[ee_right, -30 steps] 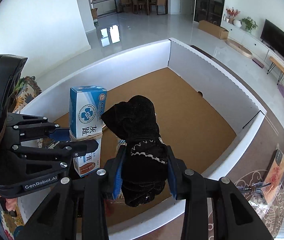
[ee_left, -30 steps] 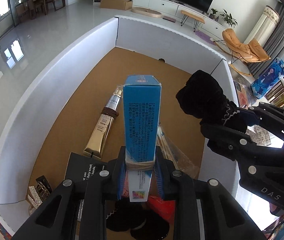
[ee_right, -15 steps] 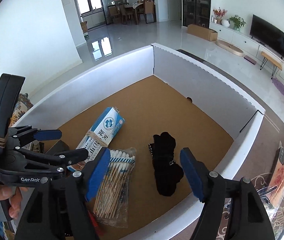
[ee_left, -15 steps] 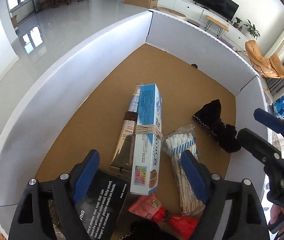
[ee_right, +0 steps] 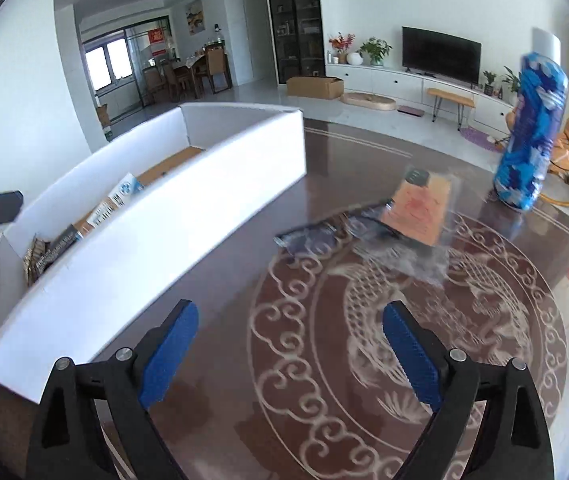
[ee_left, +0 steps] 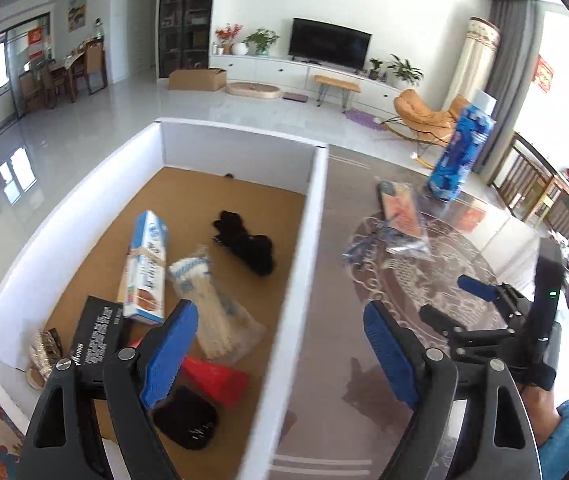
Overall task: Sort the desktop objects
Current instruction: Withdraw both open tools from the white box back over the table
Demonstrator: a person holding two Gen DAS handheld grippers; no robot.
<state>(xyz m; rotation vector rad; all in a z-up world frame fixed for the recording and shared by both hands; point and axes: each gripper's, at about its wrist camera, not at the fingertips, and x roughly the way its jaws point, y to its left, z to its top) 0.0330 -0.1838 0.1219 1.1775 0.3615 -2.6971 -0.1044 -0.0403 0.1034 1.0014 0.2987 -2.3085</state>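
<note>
While both sets of jaws are opening with nothing between them, the left hand-held gripper (ee_left: 280,344) is hanging over the right wall of the white box (ee_left: 300,280), and the right hand-held gripper (ee_right: 290,350) is hovering over the dark patterned tabletop (ee_right: 364,320) to the right of that box. Inside the box, on its brown cardboard floor, the sorted things are lying loose — a blue-and-white carton (ee_left: 145,268) bound with a rubber band is resting lengthwise near the left wall, a clear bag of cotton swabs (ee_left: 212,308) is lying just to its right, and a black cloth item (ee_left: 246,246) is sitting farther in, close to the right wall. Nearer the camera, a black flat box (ee_left: 98,332), a red packet (ee_left: 214,376), another black fabric piece (ee_left: 186,420) and a glittery item (ee_left: 42,350) in the near left corner are crowding together. Out on the tabletop, things are waiting unsorted — an orange packet in clear wrap (ee_right: 420,212) is lying flat with a bluish plastic-wrapped item (ee_right: 336,232) touching its near left side, and a tall blue patterned can (ee_right: 532,132) is standing upright at the far right. Both views are blurring with motion, so small print is staying unreadable.
</note>
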